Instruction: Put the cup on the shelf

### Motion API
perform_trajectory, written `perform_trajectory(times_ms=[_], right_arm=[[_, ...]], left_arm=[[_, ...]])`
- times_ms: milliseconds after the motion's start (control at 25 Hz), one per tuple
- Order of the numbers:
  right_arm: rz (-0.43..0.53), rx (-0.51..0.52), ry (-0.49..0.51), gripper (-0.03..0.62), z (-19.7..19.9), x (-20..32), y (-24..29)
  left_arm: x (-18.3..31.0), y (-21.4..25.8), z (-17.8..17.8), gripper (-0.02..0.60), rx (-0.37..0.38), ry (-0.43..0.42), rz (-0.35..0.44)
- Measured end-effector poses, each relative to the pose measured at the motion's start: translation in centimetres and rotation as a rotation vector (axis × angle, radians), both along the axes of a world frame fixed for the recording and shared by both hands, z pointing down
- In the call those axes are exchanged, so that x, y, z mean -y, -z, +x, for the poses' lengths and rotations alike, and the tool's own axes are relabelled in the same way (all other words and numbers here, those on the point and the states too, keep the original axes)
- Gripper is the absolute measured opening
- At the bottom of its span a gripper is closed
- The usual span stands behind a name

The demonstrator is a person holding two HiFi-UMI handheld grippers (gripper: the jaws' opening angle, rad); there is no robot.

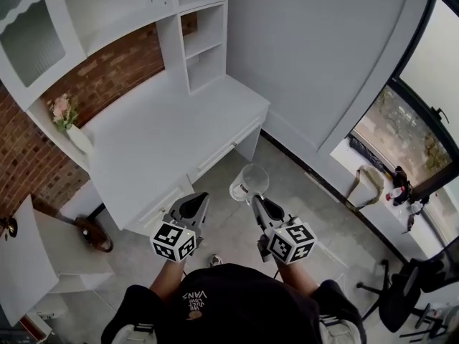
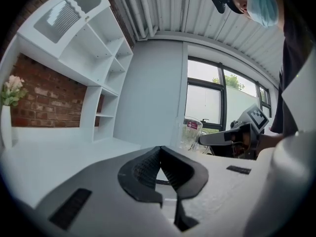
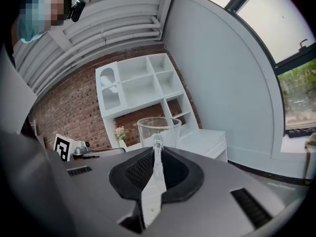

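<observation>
Head view: white desk (image 1: 165,135) ahead (shelf unit (image 1: 204,41) on top).
R gripper (image 1: 254,199): clenched on clear cup (image 1: 252,179), by its handle.
L gripper (image 1: 201,201): fingers pressed together, nothing btwn.

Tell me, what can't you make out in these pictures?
- Cup base: right gripper view, hidden behind the right gripper.
- Red label on the cup: left gripper view, too small to read.
- Shelf top: head view, cut off by the upper edge.
- Windowsill clutter: head view, too small.
</observation>
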State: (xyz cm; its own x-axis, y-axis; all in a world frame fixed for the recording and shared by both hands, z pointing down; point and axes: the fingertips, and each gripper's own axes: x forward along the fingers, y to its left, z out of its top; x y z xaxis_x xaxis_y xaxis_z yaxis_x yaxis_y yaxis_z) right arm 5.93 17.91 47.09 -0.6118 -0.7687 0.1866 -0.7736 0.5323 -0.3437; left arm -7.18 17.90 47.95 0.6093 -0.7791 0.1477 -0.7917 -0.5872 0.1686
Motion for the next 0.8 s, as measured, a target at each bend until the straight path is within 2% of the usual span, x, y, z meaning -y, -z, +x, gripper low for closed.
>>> perform_trajectory(times_ms=[120, 400, 680, 800], right_arm=[[-0.003, 0.006, -0.024, 0.028, -1.0, 1.3, 0.1], [-0.010, 0.001, -0.025, 0.028, -1.2, 4.1, -0.1], [-0.007, 0.008, 0.035, 0.028, 0.4, 8.5, -0.3], [0.005, -0.012, 0.078, 0.028, 1.7, 10.6, 0.0]], left_arm=[[1.5, 0.1, -0.7, 0.008, -0.001, -0.031, -0.001], [4.0, -1.2, -0.8, 0.008, -0.007, -0.036, -0.035], [7.5, -1.1, 0.3, 0.008, 0.012, 0.037, -0.029], [9.4, -0.5, 2.2, 0.008, 0.015, 0.064, -0.018]])
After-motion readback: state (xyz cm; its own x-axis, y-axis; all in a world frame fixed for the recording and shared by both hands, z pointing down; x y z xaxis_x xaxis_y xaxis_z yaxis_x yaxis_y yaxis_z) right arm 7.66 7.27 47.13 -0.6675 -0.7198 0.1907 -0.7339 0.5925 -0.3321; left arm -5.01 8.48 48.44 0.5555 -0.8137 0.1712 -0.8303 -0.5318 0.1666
